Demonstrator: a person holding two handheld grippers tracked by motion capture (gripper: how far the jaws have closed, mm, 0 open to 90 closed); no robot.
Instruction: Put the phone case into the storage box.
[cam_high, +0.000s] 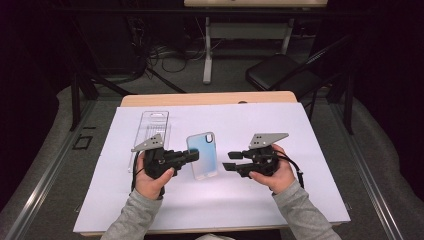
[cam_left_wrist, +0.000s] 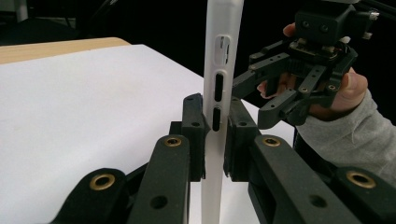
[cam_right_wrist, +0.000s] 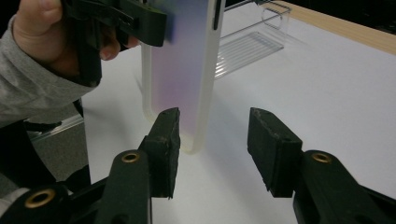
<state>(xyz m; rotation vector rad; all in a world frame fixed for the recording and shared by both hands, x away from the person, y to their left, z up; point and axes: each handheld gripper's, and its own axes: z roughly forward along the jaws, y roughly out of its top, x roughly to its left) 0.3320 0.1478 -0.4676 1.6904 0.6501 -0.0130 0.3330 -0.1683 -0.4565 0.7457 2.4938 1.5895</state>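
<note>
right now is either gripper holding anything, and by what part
The left gripper clamps the phone case by its side edge, at the button cutouts. The right gripper is open and holds nothing.

One translucent phone case (cam_high: 203, 154) is seen, one clear plastic package (cam_high: 151, 131) at ten o'clock of it, two handheld grippers, one white table (cam_high: 310, 165), one black folding chair (cam_high: 280, 70).

Left hand-held gripper (cam_high: 192, 156) has its jaws clamped together, pointing toward the right hand-held gripper (cam_high: 230, 161), whose jaws stand apart; grey-sleeved forearms extend behind both.
</note>
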